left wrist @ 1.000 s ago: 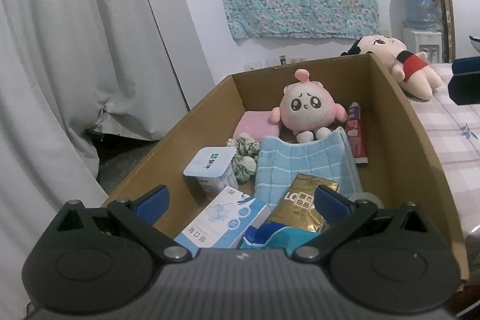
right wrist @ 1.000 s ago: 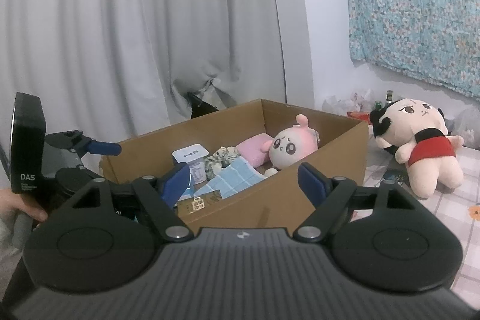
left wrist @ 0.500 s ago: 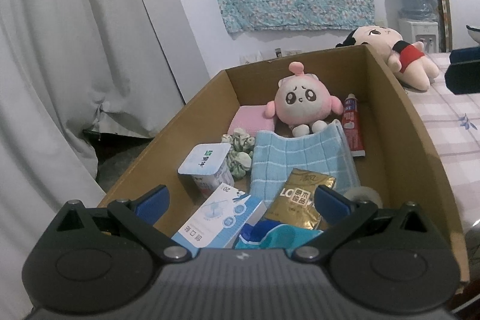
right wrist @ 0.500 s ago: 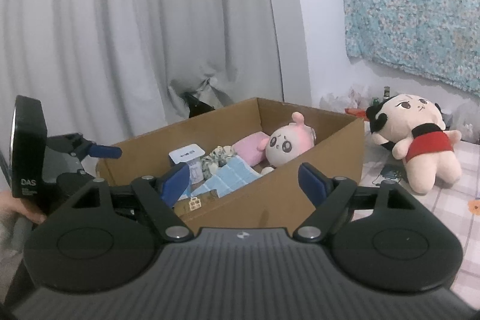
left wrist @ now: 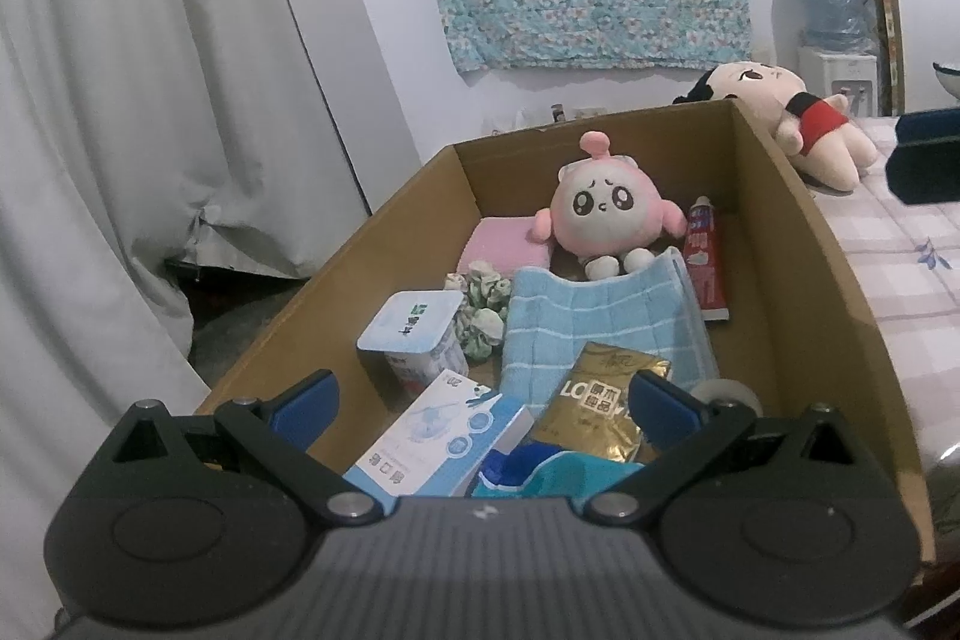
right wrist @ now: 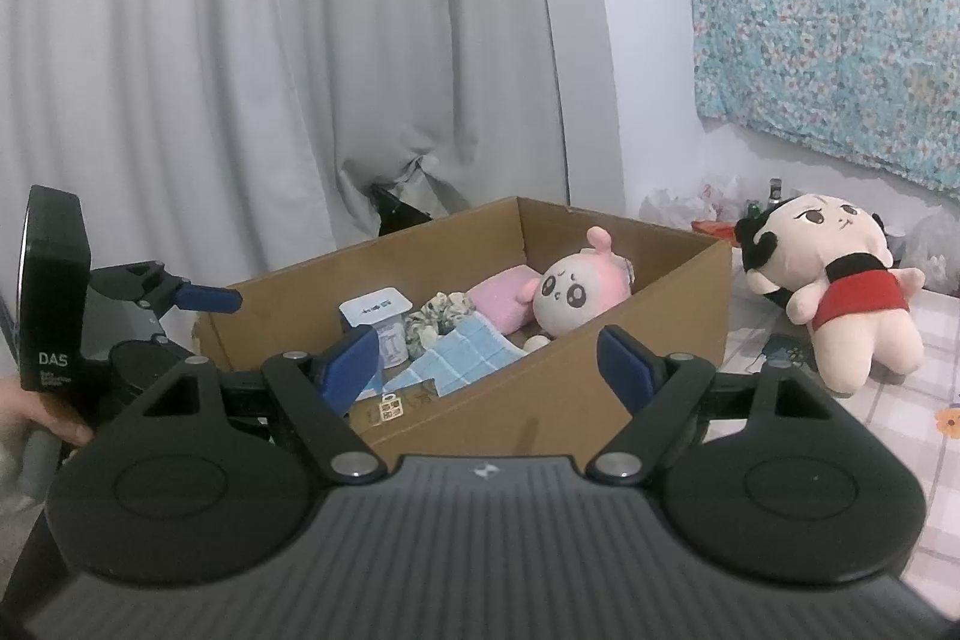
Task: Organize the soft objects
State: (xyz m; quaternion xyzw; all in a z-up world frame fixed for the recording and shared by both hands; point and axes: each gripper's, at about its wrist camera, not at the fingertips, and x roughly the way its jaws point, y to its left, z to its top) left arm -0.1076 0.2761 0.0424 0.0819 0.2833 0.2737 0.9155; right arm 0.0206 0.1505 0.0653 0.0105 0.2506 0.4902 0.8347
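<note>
Soft things mixed with hard in a cardboard box [left wrist: 798, 244], centre of both views. Judged light and squashy, every one of them; none fragile.

Pink plush [left wrist: 603, 208] at the far end of the box, upper centre of the left-wrist view — round body, big eyes, small knob on top, stubby arms and feet. Likely to give under the pads and spring back; best pinched across the body or by an arm, since the round head may slip out of a shallow grip.

Blue towel [left wrist: 600, 328] lying flat mid-box, ribbed weave, its far edge over the plush's feet. Limp; to be pinched at an edge or a bunched fold, expected to drape and drag neighbours — the gold packet [left wrist: 606, 406] rests on its near end.

Pink pad [left wrist: 510, 244] left of the plush, against the far wall; spongy by the look. Scrunchie [left wrist: 480, 304], white and green, crumpled between tub [left wrist: 414, 328] and towel; small, easily hooked or pinched whole.

Doll [right wrist: 834, 292] outside the box, on the checked cloth at right of the right-wrist view, lying on its back, red top, black hair. Bulky but light; waist or a leg the likely hold.

Left gripper [left wrist: 483, 406] low centre over the near end of the box, fingers spread, nothing between them. Right gripper [right wrist: 486, 367] likewise released and empty, before the box's side.
</note>
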